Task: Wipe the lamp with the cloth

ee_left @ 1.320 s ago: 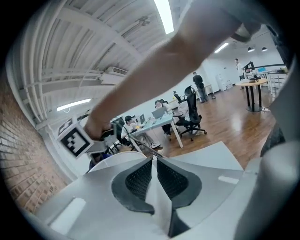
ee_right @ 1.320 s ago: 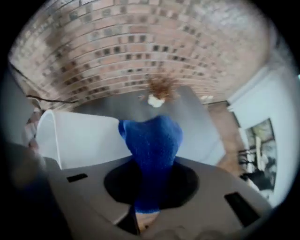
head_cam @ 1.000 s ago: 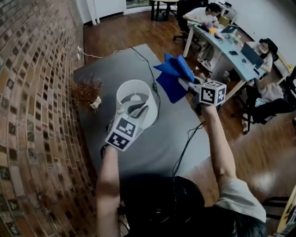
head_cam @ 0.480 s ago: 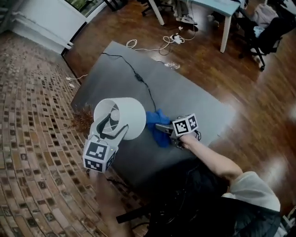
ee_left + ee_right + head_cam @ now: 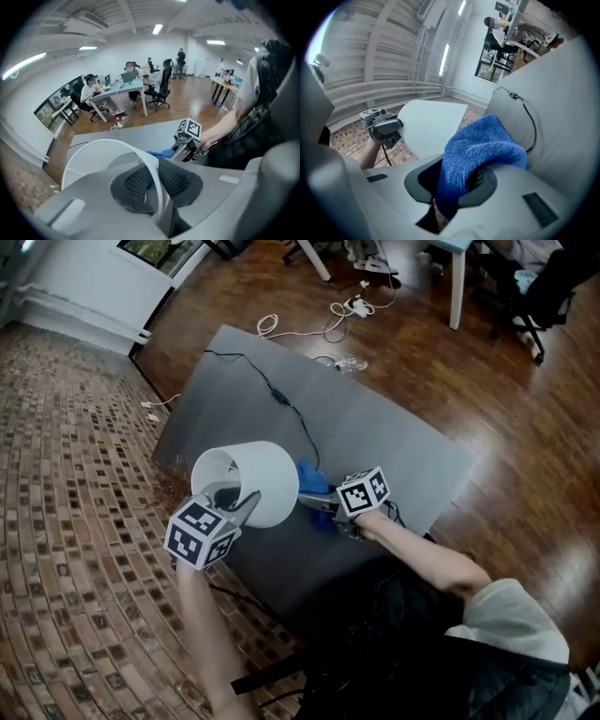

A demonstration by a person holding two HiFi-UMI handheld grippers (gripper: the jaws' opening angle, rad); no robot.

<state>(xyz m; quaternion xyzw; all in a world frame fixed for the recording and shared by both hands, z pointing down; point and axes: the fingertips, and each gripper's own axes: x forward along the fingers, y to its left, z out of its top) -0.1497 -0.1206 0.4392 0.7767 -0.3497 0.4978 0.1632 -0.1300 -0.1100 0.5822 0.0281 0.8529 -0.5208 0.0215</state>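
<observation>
A white lamp shade (image 5: 246,480) stands on the grey table (image 5: 394,427). My left gripper (image 5: 240,503) reaches down over its near rim. In the left gripper view the shade's wall (image 5: 105,152) runs between the two pads, and my left gripper (image 5: 152,176) has just been closing and is now shut on it. My right gripper (image 5: 315,499) lies level at the shade's right side, shut on a bunched blue cloth (image 5: 311,476). The cloth (image 5: 483,145) bulges out of my right gripper (image 5: 457,180) close to the shade (image 5: 431,126). I cannot tell if it touches.
A black cord (image 5: 281,399) runs from the lamp across the table to the far corner. A brick wall (image 5: 66,474) borders the table's left side. A white cable (image 5: 328,310) lies on the wooden floor. Seated people work at a desk (image 5: 117,89) farther off.
My right gripper has dropped with the cloth from above the table to the shade's right side and rolled level. My left gripper has tipped further down over the rim. The head view has swung.
</observation>
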